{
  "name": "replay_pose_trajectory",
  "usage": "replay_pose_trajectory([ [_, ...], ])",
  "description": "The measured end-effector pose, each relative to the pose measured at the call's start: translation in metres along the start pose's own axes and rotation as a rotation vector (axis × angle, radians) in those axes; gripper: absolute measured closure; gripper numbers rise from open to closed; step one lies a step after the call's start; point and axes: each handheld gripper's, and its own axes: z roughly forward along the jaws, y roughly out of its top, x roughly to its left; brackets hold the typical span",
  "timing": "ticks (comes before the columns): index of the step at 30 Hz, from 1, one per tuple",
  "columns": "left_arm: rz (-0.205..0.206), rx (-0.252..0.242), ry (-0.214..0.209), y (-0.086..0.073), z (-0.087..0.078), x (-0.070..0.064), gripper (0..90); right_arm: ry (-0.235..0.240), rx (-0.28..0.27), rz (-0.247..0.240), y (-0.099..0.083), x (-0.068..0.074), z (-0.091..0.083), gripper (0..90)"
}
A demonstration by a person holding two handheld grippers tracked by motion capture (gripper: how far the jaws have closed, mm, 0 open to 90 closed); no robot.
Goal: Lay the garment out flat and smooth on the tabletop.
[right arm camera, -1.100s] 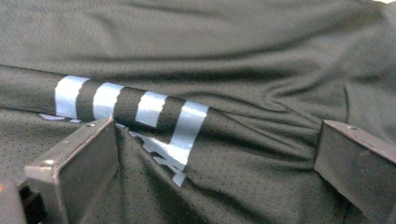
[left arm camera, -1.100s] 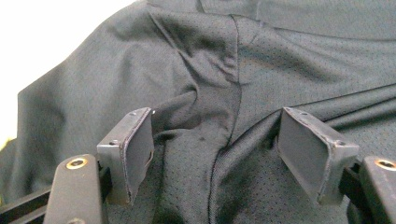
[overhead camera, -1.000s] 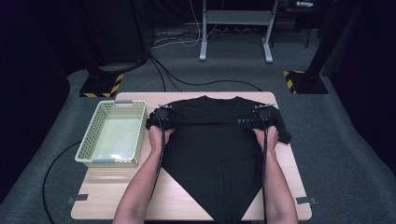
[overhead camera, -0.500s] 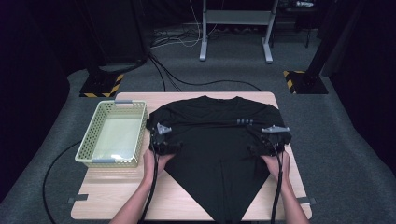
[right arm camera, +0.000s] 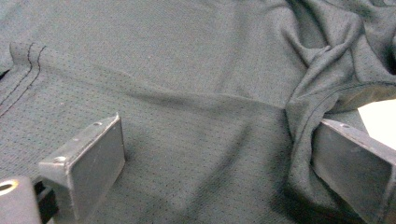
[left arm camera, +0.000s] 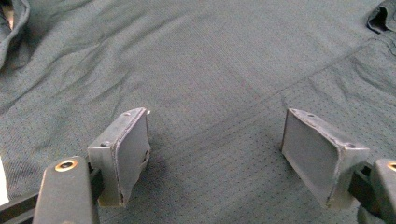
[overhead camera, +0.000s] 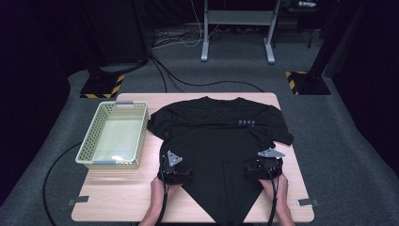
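T-shirt (overhead camera: 221,150) lies flat mid-desk, collar toward the far edge, lower half folded to a point at the near edge. Your left gripper (left arm camera: 215,154) and right gripper (right arm camera: 217,163) both gape, grasping nothing — close carelessly and you'll likely drag the folds loose.

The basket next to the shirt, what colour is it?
Pale green basket, clearest in the high view.
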Motion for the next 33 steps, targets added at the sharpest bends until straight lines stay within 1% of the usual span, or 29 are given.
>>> replay_pose_trajectory([
  [9, 0.014, 0.001, -0.004, 0.0, 0.0, 0.0, 22.3, -0.013, -0.004, 0.006, -0.001, 0.001, -0.001, 3.3],
  [11, 0.015, 0.002, -0.006, 0.0, 0.0, 0.001, 22.3, -0.015, -0.021, 0.024, -0.001, 0.001, -0.002, 6.2],
  [12, 0.016, 0.003, -0.005, 0.0, 0.0, 0.001, 22.4, -0.017, -0.021, 0.028, -0.001, 0.001, -0.003, 6.6],
  [13, 0.015, 0.003, -0.005, 0.0, 0.0, 0.001, 22.3, -0.023, -0.024, 0.026, 0.0, 0.002, -0.004, 7.1],
  [15, 0.016, 0.002, -0.005, 0.0, 0.0, 0.0, 22.3, -0.011, -0.036, 0.024, 0.003, 0.007, -0.006, 8.4],
  [17, 0.016, 0.002, -0.005, 0.0, 0.0, 0.0, 22.3, 0.004, -0.046, 0.02, 0.008, 0.014, -0.008, 10.7],
  [18, 0.016, 0.002, -0.005, 0.0, 0.0, 0.0, 22.3, 0.024, -0.046, 0.015, 0.011, 0.02, -0.007, 13.9],
  [20, 0.016, 0.002, -0.005, 0.0, 0.0, 0.001, 22.3, 0.039, -0.045, 0.0, 0.017, 0.029, -0.005, 15.4],
  [21, 0.016, 0.002, -0.005, 0.0, 0.0, 0.001, 22.3, 0.039, -0.045, 0.0, 0.017, 0.029, -0.005, 15.4],
  [22, 0.016, 0.002, -0.005, 0.0, 0.0, 0.0, 22.3, 0.057, -0.047, -0.008, 0.021, 0.035, -0.003, 19.1],
  [23, 0.016, 0.002, -0.005, 0.0, 0.0, 0.0, 22.3, 0.09, -0.042, -0.018, 0.027, 0.043, 0.001, 24.6],
  [24, 0.015, 0.001, -0.005, 0.0, 0.0, 0.0, 22.3, 0.099, -0.04, -0.025, 0.029, 0.046, 0.003, 25.5],
  [25, 0.015, 0.001, -0.005, 0.0, 0.0, 0.0, 22.4, 0.099, -0.04, -0.025, 0.029, 0.046, 0.003, 25.5],
  [26, 0.016, 0.001, -0.005, 0.0, 0.0, 0.0, 22.4, 0.135, -0.024, -0.044, 0.035, 0.057, 0.009, 29.8],
  [27, 0.016, 0.001, -0.005, 0.0, 0.0, 0.0, 22.4, 0.135, -0.024, -0.044, 0.035, 0.057, 0.009, 29.8],
  [28, 0.016, 0.002, -0.005, 0.0, 0.0, 0.001, 22.3, 0.155, -0.014, -0.071, 0.038, 0.069, 0.014, 33.2],
  [29, 0.016, 0.002, -0.005, 0.0, 0.0, 0.001, 22.4, 0.155, -0.014, -0.071, 0.038, 0.069, 0.014, 33.2],
  [30, 0.016, 0.002, -0.005, 0.0, 0.0, 0.001, 22.4, 0.154, -0.006, -0.088, 0.039, 0.073, 0.016, 36.0],
  [31, 0.016, 0.002, -0.005, 0.0, 0.0, 0.001, 22.3, 0.123, 0.005, -0.126, 0.041, 0.081, 0.022, 41.9],
  [33, 0.017, 0.002, -0.005, 0.0, 0.0, 0.001, 22.4, 0.102, 0.014, -0.132, 0.041, 0.083, 0.025, 49.5],
])
